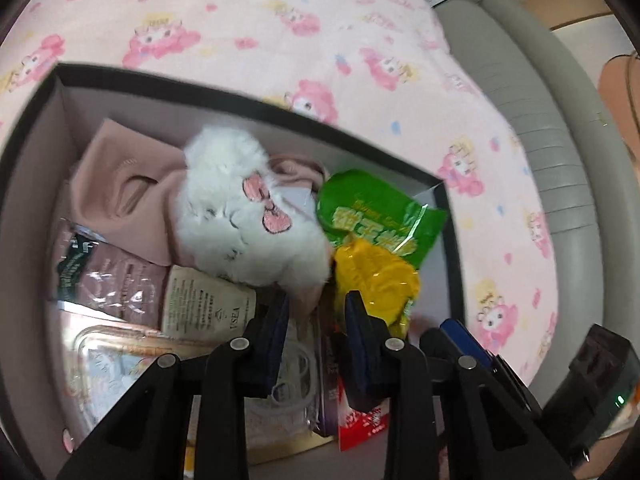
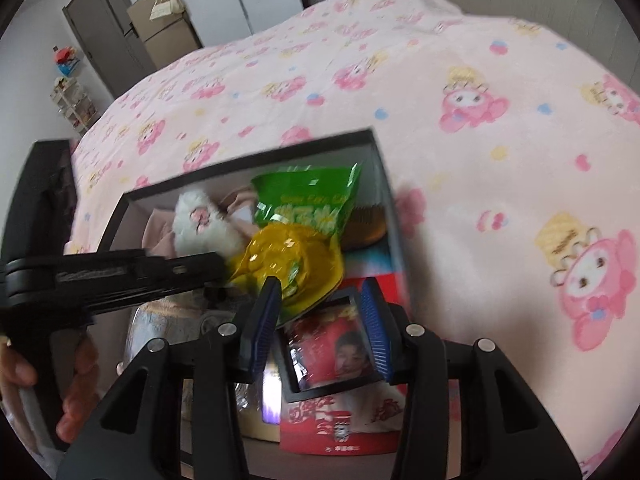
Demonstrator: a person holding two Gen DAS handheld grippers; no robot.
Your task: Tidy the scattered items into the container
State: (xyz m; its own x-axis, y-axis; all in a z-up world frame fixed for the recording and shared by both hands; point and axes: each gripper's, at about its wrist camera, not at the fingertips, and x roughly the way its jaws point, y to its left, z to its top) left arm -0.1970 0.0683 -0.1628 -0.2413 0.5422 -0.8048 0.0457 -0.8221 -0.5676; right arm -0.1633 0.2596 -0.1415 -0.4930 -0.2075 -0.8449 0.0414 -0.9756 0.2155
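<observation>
A home bedroom: bed with pink cartoon blanket, wardrobe doors.

- The box is crowded: a white plush toy lies heaped over pink cloth, and a green and yellow snack bag lies against it.
- Flat packets cover the floor nearer the grippers.
- Bare floor shows only along the box's right wall, beside the snack bag.
- The pink bedspread around the box lies open and unobstructed.
- The left gripper reaches across the box's left side, blocking that approach.
</observation>
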